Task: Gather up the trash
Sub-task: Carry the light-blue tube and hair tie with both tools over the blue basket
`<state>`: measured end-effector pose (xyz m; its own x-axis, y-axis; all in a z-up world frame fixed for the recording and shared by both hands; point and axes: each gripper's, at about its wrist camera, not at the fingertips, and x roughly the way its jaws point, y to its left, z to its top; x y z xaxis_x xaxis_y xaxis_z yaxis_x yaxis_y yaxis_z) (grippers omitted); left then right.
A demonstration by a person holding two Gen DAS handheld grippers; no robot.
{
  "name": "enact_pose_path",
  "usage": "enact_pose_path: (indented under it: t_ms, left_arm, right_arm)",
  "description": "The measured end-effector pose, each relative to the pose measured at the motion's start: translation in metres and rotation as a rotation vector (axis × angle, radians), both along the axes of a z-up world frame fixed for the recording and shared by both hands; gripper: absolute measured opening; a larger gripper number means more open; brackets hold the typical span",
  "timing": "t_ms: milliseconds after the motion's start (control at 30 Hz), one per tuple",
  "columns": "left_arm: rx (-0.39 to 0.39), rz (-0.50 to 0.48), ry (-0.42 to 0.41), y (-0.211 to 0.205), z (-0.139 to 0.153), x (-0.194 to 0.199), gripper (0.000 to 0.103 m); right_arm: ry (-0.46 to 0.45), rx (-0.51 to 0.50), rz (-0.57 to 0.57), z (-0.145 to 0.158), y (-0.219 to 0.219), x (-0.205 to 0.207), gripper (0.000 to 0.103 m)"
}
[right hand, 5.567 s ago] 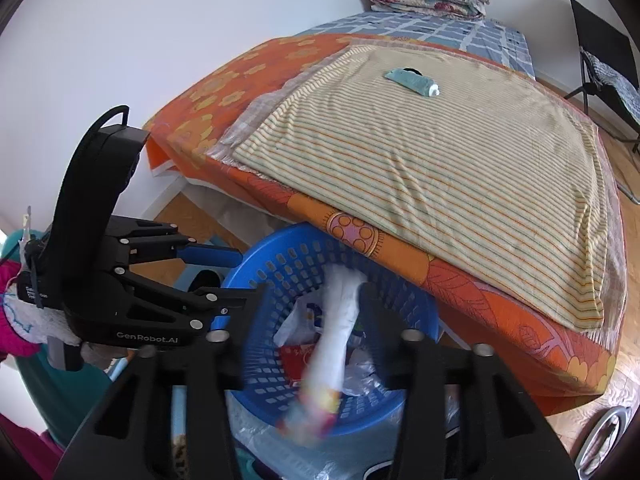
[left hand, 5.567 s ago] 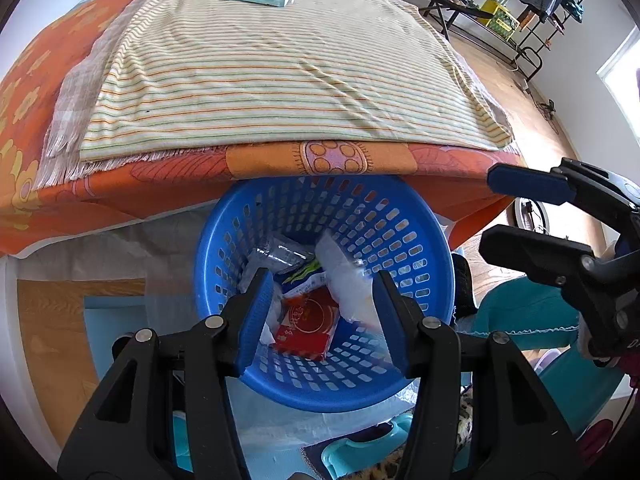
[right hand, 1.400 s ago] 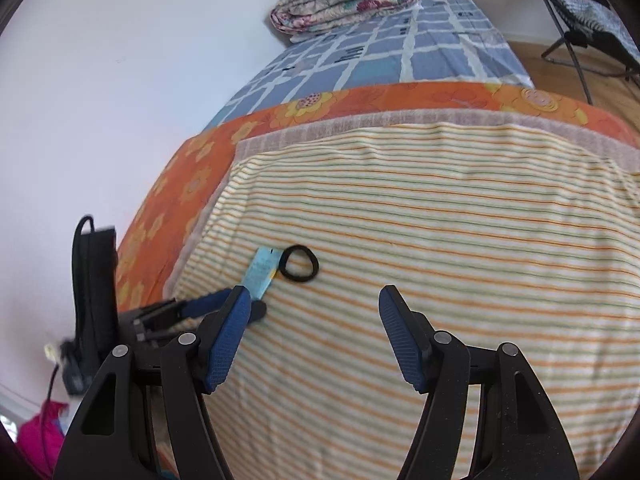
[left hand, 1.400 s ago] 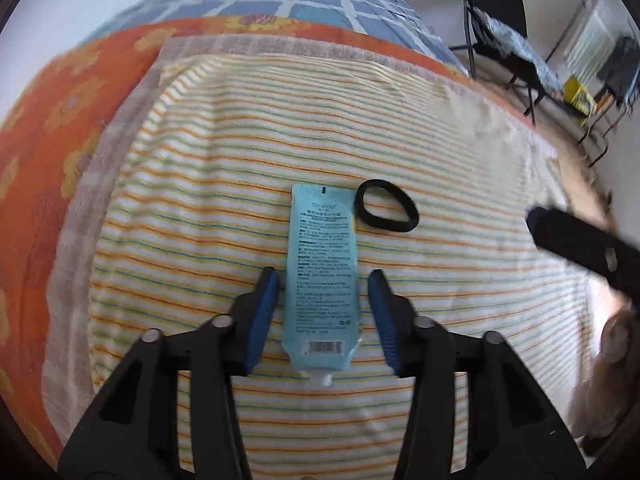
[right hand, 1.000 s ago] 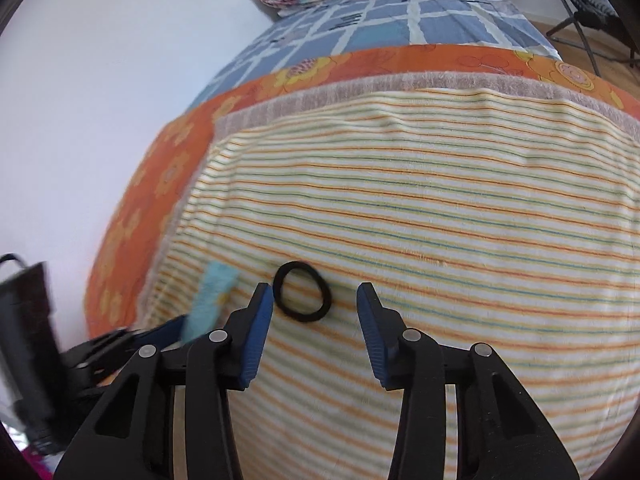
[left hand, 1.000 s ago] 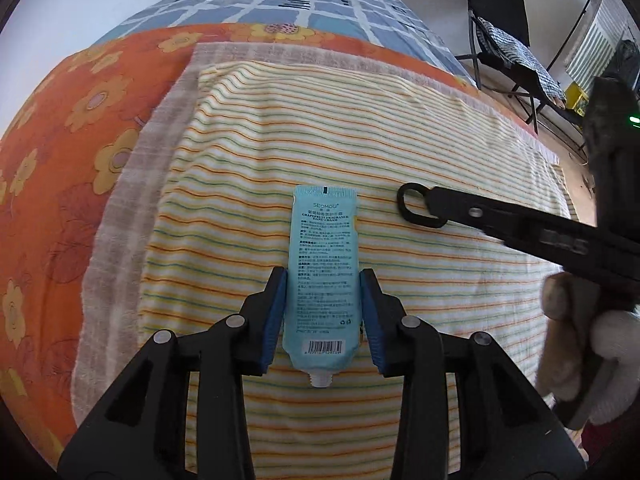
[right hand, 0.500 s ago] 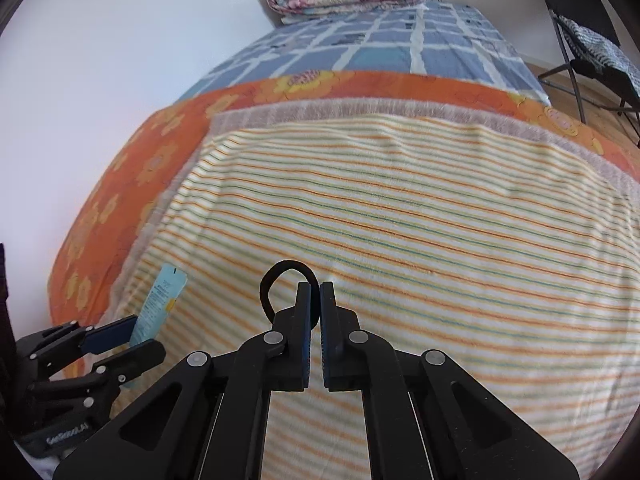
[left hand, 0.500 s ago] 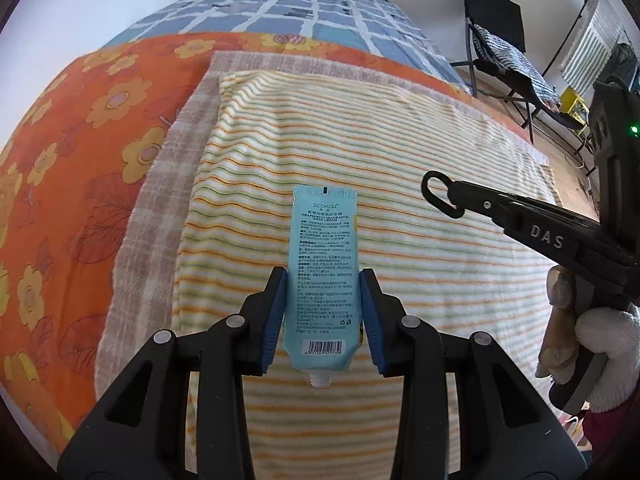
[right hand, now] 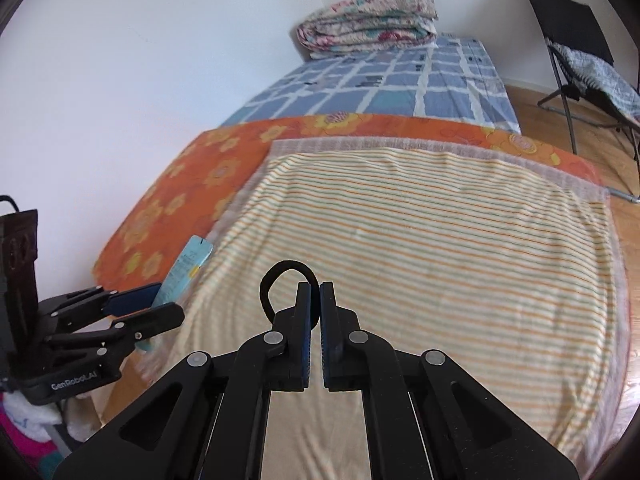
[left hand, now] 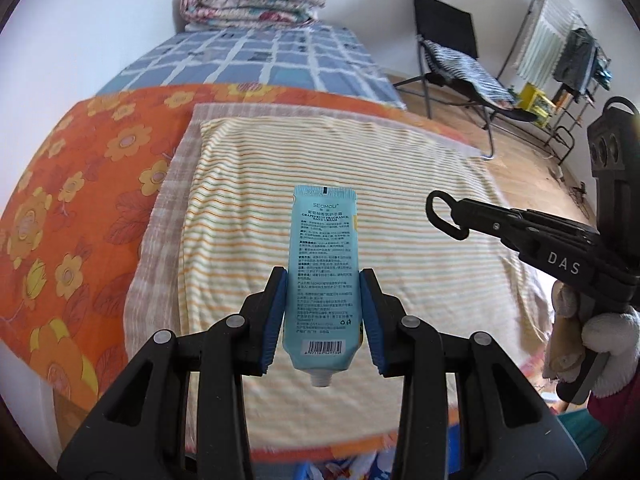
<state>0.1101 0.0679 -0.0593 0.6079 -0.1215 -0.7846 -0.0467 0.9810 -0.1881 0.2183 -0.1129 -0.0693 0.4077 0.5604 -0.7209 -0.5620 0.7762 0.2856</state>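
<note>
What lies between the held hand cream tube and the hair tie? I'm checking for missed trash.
Only bare striped blanket shows between hand cream tube and hair tie, left wrist view.

- The bed (right hand: 460,92) stretches ahead of both claws.
- A striped yellow cloth (left hand: 360,168) lies directly below and in front of the left gripper (left hand: 323,316) and the right gripper (right hand: 315,312).
- An orange flowered sheet (left hand: 80,184) lies under it, showing to the left.
- A blue checked cover (right hand: 400,80) lies farther ahead.
- A folded quilt (left hand: 252,4) rests at the far end.
</note>
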Motion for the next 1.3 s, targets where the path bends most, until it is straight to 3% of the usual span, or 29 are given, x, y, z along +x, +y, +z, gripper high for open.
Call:
enact_pose_path:
  t_ms: [300,500,933,1300]
  left_arm:
    - [-0.029,-0.050,-0.037,-0.037,0.016,-0.067,0.037]
    - [-0.044,-0.086,-0.025,-0.060,0.006,-0.100,0.037]
    - [-0.085,-0.135,0.107,-0.088,-0.055,-0.146,0.037]
    - [-0.086,-0.145,0.191,-0.090,-0.088,-0.163,0.037]
  right_arm:
    - [-0.066,0.000,0.029,0.034,-0.035,-0.081,0.003]
    - [-0.079,0.007,0.033,0.034,-0.053,-0.123,0.003]
    - [-0.045,-0.025,0.010,-0.001,-0.080,-0.178,0.003]
    - [0.023,-0.090,0.050,-0.044,-0.082,-0.209,0.003]
